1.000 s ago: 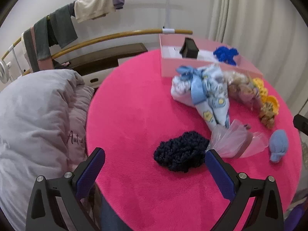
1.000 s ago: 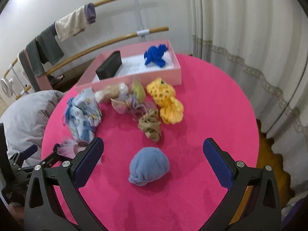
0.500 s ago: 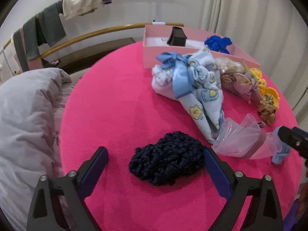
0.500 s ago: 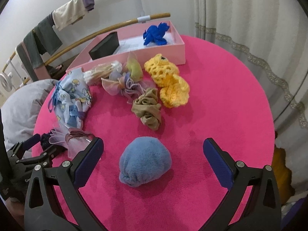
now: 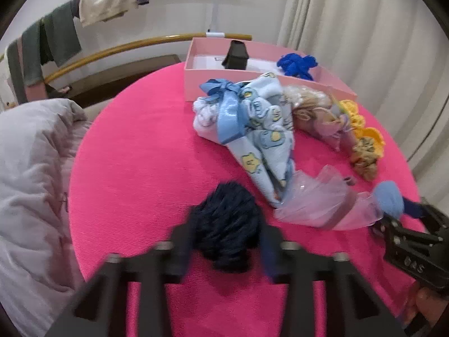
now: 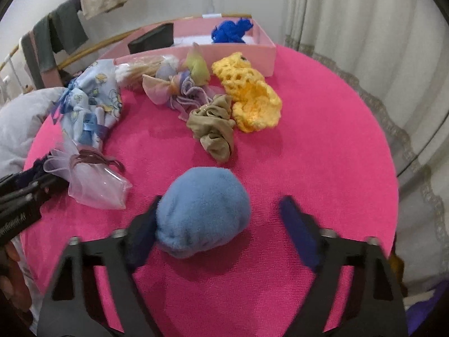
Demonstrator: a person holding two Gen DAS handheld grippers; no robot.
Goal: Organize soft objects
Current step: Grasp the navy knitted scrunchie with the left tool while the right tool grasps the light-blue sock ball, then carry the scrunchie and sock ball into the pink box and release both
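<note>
Pink box (image 6: pixel 263 53) at the table's (image 6: pixel 322 140) far edge held blue yarn (image 6: pixel 230 31) and a black block (image 6: pixel 151 39). Left gripper (image 5: pixel 226 241) clenched a navy knit bundle (image 5: pixel 227 224); right gripper (image 6: pixel 221 230) was closing around a blue plush ball (image 6: pixel 203 219).

one pink box (image 6: pixel 263 47), two yellow crochet pieces (image 6: pixel 249 95), two grippers (image 5: pixel 227 241).

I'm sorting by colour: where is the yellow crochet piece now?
In the right wrist view, the yellow crochet piece lies right of centre, just before the pink box, touching the tan scrunchie.
</note>
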